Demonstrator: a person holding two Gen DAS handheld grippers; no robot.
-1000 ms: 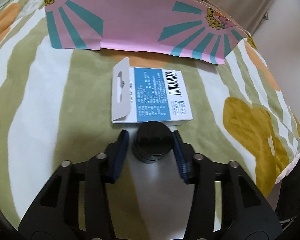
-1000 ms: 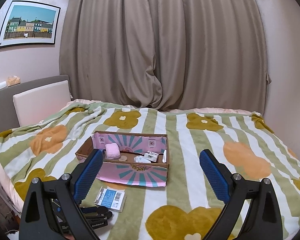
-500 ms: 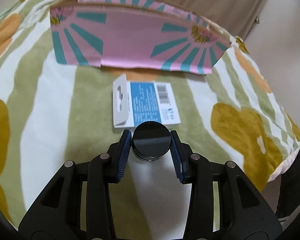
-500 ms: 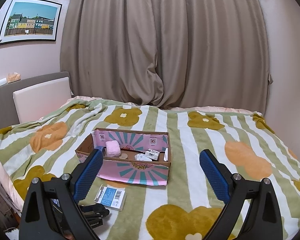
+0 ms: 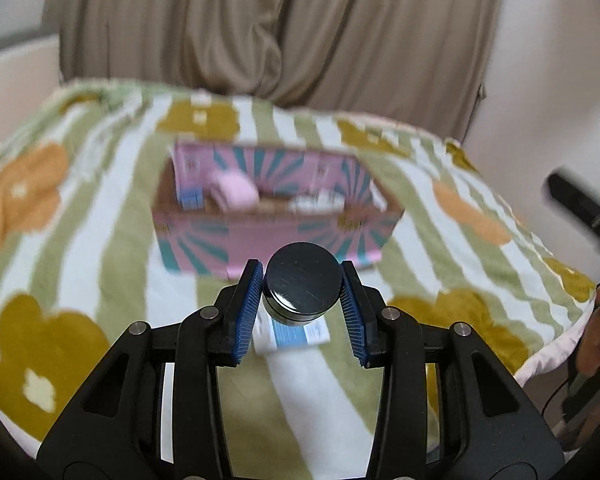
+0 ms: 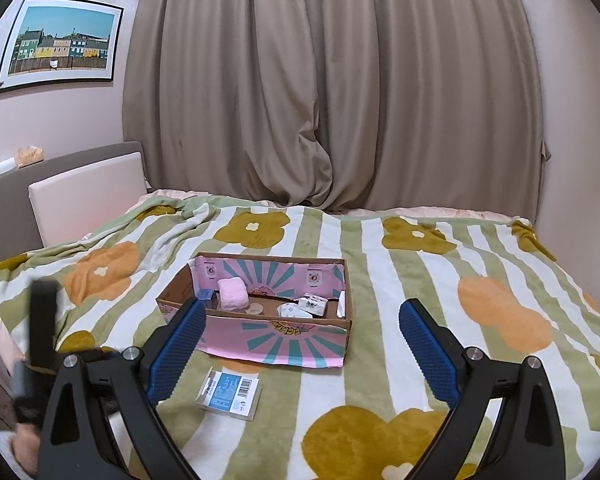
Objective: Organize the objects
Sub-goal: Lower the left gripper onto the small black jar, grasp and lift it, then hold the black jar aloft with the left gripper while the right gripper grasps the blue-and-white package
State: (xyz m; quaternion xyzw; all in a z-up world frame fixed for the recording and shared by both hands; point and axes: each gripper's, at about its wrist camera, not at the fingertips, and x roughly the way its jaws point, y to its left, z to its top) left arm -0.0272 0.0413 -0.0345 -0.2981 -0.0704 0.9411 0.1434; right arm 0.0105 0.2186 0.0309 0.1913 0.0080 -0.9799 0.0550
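Note:
My left gripper (image 5: 302, 284) is shut on a small black round jar (image 5: 303, 288) and holds it in the air above the bedspread, in front of the pink cardboard box (image 5: 260, 236). A blue and white flat packet (image 5: 296, 334) lies on the blanket just under the jar; it also shows in the right wrist view (image 6: 229, 393). My right gripper (image 6: 300, 344) is open and empty, held above the bed facing the box (image 6: 276, 340). The box holds a pink rolled cloth (image 6: 233, 294), a blue item and several small white packets.
The bed has a striped floral blanket (image 6: 420, 280). A curtain hangs behind it, a headboard (image 6: 80, 200) stands at the left, and a wall stands at the right. The left gripper's body (image 6: 40, 344) shows blurred at the left edge of the right wrist view.
My left gripper closed on the black jar, lifted it off the blanket and tilted up, so the whole box now shows. The right gripper stayed nearly still.

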